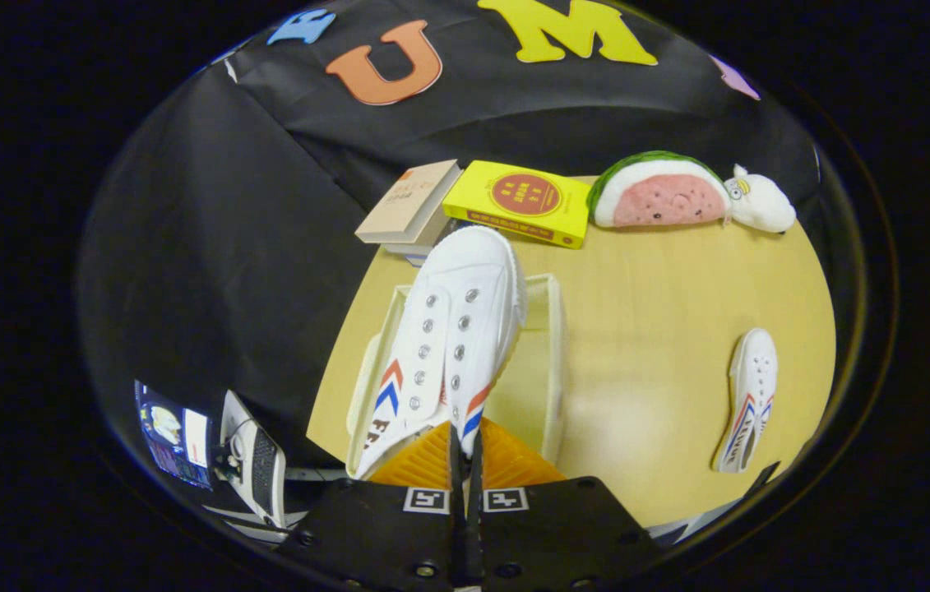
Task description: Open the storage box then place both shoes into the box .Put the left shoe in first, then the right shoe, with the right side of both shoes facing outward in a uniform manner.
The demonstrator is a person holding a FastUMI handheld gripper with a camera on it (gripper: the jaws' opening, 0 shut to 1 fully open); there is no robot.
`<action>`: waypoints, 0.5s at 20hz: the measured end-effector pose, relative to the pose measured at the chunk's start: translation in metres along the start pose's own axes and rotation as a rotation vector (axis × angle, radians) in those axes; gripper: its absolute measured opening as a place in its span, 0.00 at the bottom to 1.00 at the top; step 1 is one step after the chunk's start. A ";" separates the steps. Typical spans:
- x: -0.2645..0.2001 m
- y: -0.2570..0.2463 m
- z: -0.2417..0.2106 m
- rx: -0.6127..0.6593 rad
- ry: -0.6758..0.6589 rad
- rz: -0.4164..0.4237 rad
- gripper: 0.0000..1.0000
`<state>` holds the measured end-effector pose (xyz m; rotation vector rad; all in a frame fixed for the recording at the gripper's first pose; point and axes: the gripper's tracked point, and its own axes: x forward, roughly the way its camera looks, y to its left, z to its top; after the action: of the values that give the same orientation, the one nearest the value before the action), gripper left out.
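My gripper (465,448) is shut on a white canvas shoe (448,345) with red and blue stripes. Its orange fingers (419,464) pinch the shoe's heel-side edge, and the toe points away from me. The shoe hangs above the open translucent white storage box (551,362), which sits on the wooden table just ahead of the fingers. I cannot see a lid. A second matching white shoe (748,399) lies on its own on the table, off to the right of the box.
Beyond the box lie a beige book (407,201) and a yellow book (518,201). A watermelon-slice plush (658,193) and a small white plush (761,205) rest at the table's far right. Down to the left, off the table, stand a screen (173,440) and a keyboard (255,469).
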<state>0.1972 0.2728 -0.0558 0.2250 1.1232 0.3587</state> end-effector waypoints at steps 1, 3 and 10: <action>0.012 0.008 -0.004 -0.004 -0.001 -0.010 0.00; 0.031 0.018 -0.013 -0.031 0.003 -0.032 0.00; 0.090 0.020 -0.034 -0.040 0.046 -0.099 0.00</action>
<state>0.1979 0.3262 -0.1387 0.1263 1.1669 0.2997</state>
